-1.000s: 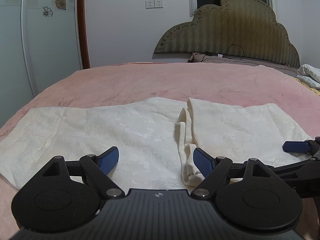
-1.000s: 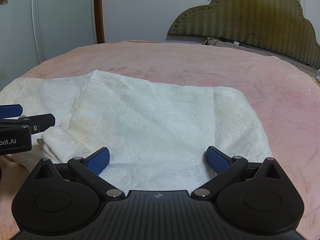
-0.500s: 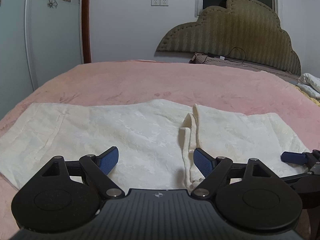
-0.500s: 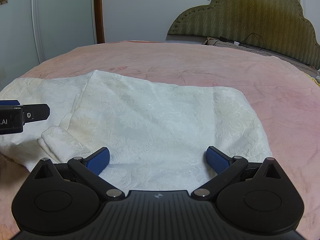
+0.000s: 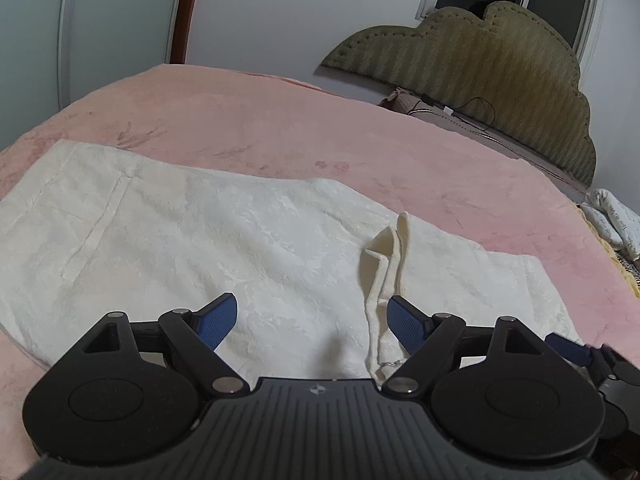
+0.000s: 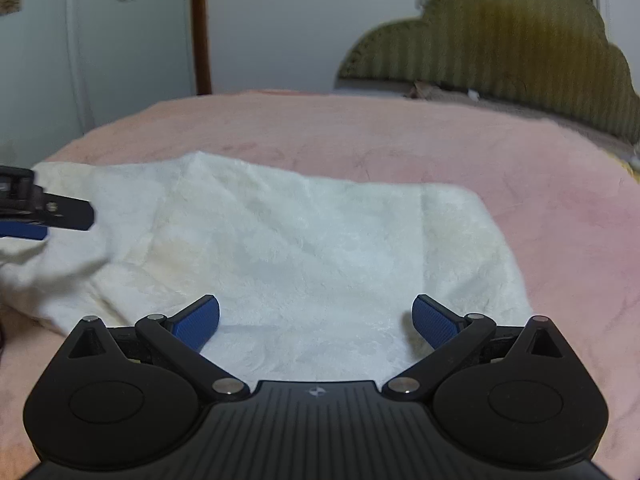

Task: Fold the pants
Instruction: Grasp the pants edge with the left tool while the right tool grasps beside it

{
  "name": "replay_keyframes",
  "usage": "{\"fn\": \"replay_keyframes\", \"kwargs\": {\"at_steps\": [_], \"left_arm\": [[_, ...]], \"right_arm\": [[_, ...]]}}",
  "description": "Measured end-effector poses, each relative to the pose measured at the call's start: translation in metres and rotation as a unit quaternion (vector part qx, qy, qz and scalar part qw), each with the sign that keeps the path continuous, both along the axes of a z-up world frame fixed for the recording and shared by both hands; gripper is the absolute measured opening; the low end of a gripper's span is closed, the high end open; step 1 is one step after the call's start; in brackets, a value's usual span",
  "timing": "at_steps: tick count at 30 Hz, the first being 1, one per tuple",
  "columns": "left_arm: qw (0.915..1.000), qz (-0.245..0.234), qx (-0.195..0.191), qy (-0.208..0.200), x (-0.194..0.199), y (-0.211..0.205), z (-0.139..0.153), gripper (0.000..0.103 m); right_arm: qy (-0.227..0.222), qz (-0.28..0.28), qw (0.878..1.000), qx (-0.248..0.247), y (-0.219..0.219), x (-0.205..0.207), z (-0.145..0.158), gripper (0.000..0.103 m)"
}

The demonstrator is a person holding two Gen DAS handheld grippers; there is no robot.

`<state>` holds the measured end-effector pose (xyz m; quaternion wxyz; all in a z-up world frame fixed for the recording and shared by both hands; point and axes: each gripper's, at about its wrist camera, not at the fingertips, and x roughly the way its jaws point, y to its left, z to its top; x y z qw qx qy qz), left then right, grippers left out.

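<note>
both the left gripper [image 5: 310, 322] and right gripper [image 6: 316, 320] have lifted back off the white pants [image 5: 224, 248], fingers spread and empty, so the next fold isn't started.

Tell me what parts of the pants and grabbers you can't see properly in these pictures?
- Pants, left wrist view: the near edge is hidden behind the left gripper; the left end is cut off by the picture edge.
- Pants, right wrist view: blurred, so the folded flap at left is only a smear.
- Right gripper, left wrist view: only one blue tip shows at the right edge.
- Headboard cable: too small to identify.
</note>
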<state>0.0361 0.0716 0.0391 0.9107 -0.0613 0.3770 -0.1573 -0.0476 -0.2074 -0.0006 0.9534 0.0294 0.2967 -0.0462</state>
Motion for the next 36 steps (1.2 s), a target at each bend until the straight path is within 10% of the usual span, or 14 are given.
{"fn": "replay_keyframes", "kwargs": {"at_steps": [8,19,27,31,36], "left_arm": [[0.9948,-0.011,-0.078,0.065,0.009,0.004,0.001,0.084],[0.9779,-0.053,-0.159,0.125,0.02,-0.011,0.005,0.082],[0.9311,-0.1,-0.241,0.255,0.04,-0.044,-0.027,0.075],[0.9084,-0.074,-0.273,0.308,0.049,-0.05,-0.051,0.04],[0.8911,-0.037,-0.302,0.336,0.051,-0.044,-0.067,0.034]], "right_arm": [[-0.051,0.169,0.972,-0.155,0.066,-0.032,0.014,0.101],[-0.012,0.196,0.974,-0.111,0.07,-0.002,0.005,0.022],[-0.029,0.174,0.983,-0.043,0.05,-0.006,0.013,0.016],[-0.04,0.166,0.985,-0.032,0.047,-0.008,0.014,0.016],[-0.025,0.191,0.981,0.014,0.033,-0.022,0.019,0.016]]}}
